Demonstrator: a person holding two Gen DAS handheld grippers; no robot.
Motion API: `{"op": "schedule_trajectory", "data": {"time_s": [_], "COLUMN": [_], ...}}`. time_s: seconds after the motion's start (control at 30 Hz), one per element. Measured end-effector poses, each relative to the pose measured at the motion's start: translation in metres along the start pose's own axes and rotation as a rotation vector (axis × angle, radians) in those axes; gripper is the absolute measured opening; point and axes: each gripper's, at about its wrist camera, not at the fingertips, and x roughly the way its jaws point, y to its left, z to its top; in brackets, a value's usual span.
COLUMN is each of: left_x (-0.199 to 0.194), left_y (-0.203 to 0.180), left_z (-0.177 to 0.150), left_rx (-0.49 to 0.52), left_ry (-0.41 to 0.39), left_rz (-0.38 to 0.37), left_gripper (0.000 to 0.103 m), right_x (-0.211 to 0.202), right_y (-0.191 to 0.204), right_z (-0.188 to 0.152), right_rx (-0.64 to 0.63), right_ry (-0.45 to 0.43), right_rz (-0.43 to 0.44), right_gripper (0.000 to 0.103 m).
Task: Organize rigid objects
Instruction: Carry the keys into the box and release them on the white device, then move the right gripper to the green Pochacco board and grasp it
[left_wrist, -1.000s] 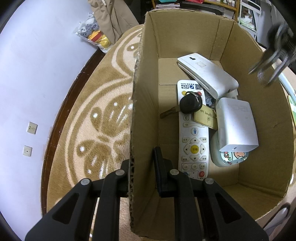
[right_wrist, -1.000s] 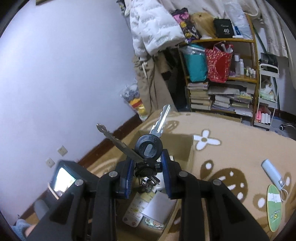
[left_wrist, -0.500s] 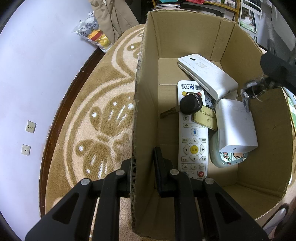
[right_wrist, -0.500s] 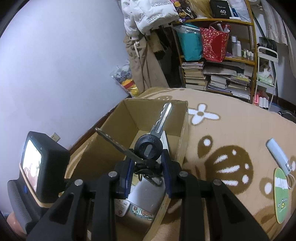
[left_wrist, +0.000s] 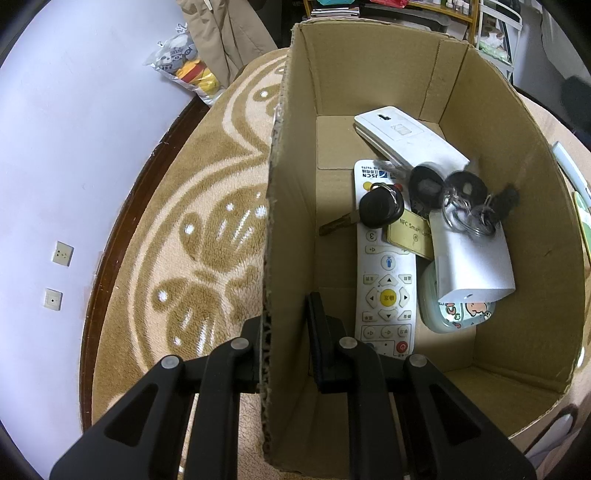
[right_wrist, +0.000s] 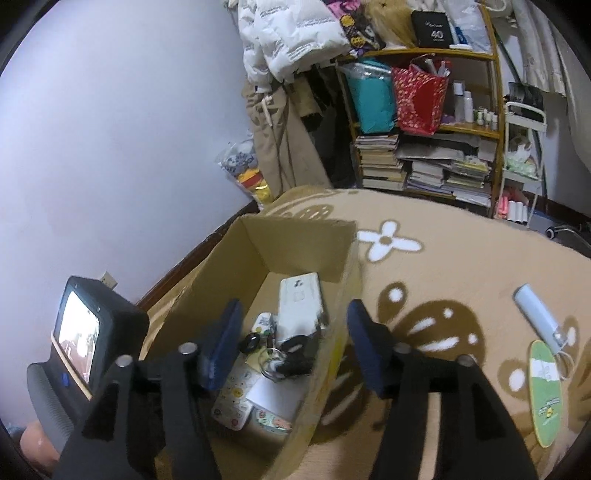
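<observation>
Since the earlier frames, the bunch of keys (left_wrist: 466, 201) has left the right gripper (right_wrist: 291, 345) and now lies inside the cardboard box (left_wrist: 376, 66). It appears blurred in both views. In the left wrist view it rests on the white rectangular device (left_wrist: 471, 264), between the white handset (left_wrist: 406, 142) and the box's right wall.

Right gripper: the jaws are opening. Nothing is between the blue pads (right_wrist: 223, 341). The gripper hovers above the box's open top, and the keys show below the gap between its fingers.

Left gripper (left_wrist: 286, 345): nearly closed, clamped on the box's left wall. One finger is outside the wall and the other is inside the box. It has not shifted from the earlier frames.

Box contents, relative to the box:
- The white remote control (left_wrist: 386, 266) lies lengthwise on the floor, near the middle.
- A single black-headed key (left_wrist: 380, 208) and a tan NFC card (left_wrist: 410, 234) rest on top of the remote control.
- A small case with cartoon print (left_wrist: 456, 314) sits partly under the white rectangular device, toward the near right corner.

The box stands on a tan carpet (right_wrist: 424, 258) with a white flower pattern. To the right of the box on the carpet lie a white stick-shaped item (right_wrist: 537, 317) and a green oval tag (right_wrist: 546, 391).
</observation>
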Motion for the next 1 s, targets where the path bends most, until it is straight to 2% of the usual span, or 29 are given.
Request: {"op": "schedule_trajectory", "data": {"time_s": [0.13,0.33,0.57,0.73,1.0], "left_x": [-0.001,-0.002,-0.002,-0.002,-0.002], "left_y": [0.0,-0.001,-0.002,-0.005,-0.007], "left_z": [0.0,0.0,0.001,0.0,-0.001], "left_rx": [-0.005,-0.003,0.0,0.007,0.01], "left_ry": [0.002,0.004,0.003,0.003,0.002], "left_rz": [-0.004,-0.001,0.006,0.017,0.019], "left_gripper": [0.015,0.015,0.016,0.017,0.017], "right_x": [-0.009,-0.021,-0.029,-0.027,-0.014], "right_y": [-0.016,-0.061,-0.133,-0.173,-0.206], "right_z": [0.004,-0.001,-0.037,-0.049,-0.063], "right_rx": [0.003,0.05,0.146,0.233,0.253], "right_ry": [0.001,0.013,0.077,0.132,0.181], "right_rz": [-0.017,-0.126,-0.262,-0.296,-0.369], "right_gripper": [0.079,0.093,0.093,0.093,0.093]}}
